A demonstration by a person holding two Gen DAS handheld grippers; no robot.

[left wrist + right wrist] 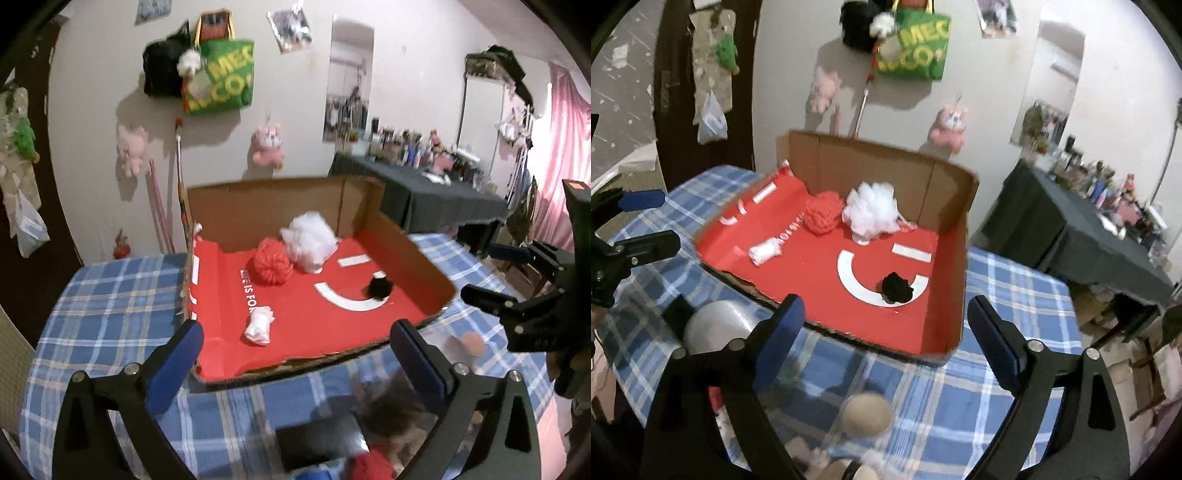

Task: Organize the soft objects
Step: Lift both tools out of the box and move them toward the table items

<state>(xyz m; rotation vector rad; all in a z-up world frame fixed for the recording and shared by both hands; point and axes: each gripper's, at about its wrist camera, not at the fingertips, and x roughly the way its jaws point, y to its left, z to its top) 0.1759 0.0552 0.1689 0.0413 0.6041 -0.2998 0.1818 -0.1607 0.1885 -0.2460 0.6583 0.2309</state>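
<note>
A cardboard box with a red floor [295,332] [923,325] lies on the blue plaid table. Inside it are a red yarn ball [272,265] [823,212], a white mesh puff [308,242] [873,210], a small white wad [258,325] [764,251] and a black pom-pom [378,288] [895,290]. My left gripper [295,354] is open and empty above the box's near edge. My right gripper [882,332] is open and empty at the box's near right edge; it also shows in the left wrist view [524,295]. Blurred soft items lie under both: a red one [373,463], a beige ball [868,415].
The plaid tablecloth [110,302] [1004,295] covers the table around the box. A pale round object [714,325] sits left of my right gripper. A dark-clothed side table with bottles [424,192] [1089,229] stands at right. Bags and plush toys hang on the wall.
</note>
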